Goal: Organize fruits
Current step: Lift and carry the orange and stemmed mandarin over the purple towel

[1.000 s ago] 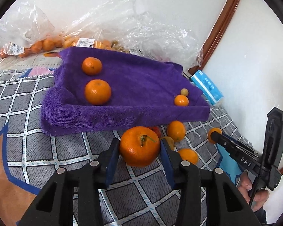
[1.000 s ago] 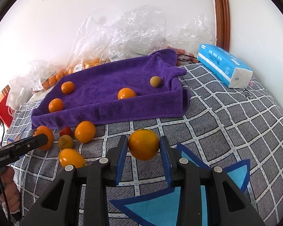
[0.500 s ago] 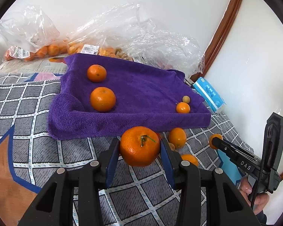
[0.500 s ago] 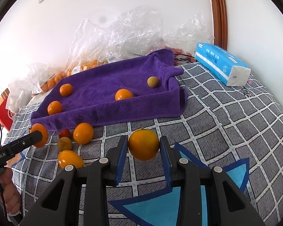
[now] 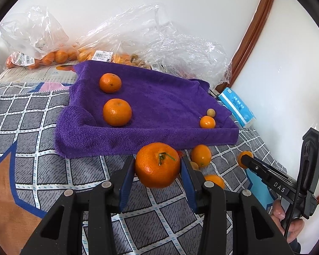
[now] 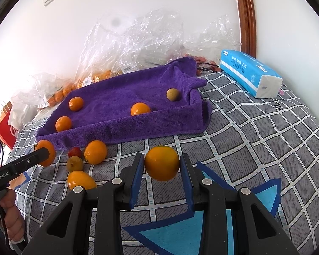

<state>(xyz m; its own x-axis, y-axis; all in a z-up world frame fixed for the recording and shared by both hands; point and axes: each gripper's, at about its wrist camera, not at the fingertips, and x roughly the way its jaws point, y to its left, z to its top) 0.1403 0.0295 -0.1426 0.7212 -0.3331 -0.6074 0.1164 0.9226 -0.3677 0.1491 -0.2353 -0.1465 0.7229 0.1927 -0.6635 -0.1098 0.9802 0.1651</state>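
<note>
The left hand-held gripper [image 5: 158, 177] was clamped on a large orange with a green stem [image 5: 157, 164], its blue pads pressed to both sides, and held it just in front of the near edge of the purple towel [image 5: 159, 97]. The right hand-held gripper [image 6: 162, 176] was clamped on a smaller smooth orange [image 6: 162, 163], also in front of the towel's near edge and toward its right end. The towel lay on a grey checked bedspread [image 6: 255, 140], its edges turned up like a shallow tray. On the towel, toward its left side, sat two oranges [image 5: 117, 112], one behind the other; near its right corner sat a small orange [image 6: 140, 108] with a small yellowish round fruit [image 6: 173, 94] just behind it. On the bedspread in front of the towel's near edge lay loose fruit close together: an orange [image 6: 95, 152], a small red fruit [image 6: 75, 152], a dull yellow-brown fruit [image 6: 74, 164] and an oval orange fruit [image 6: 81, 180]. Behind the towel, against the wall, were clear plastic bags [image 5: 151, 42], some holding oranges. To the right of the towel lay a blue pack of tissues [image 6: 251, 72].
</note>
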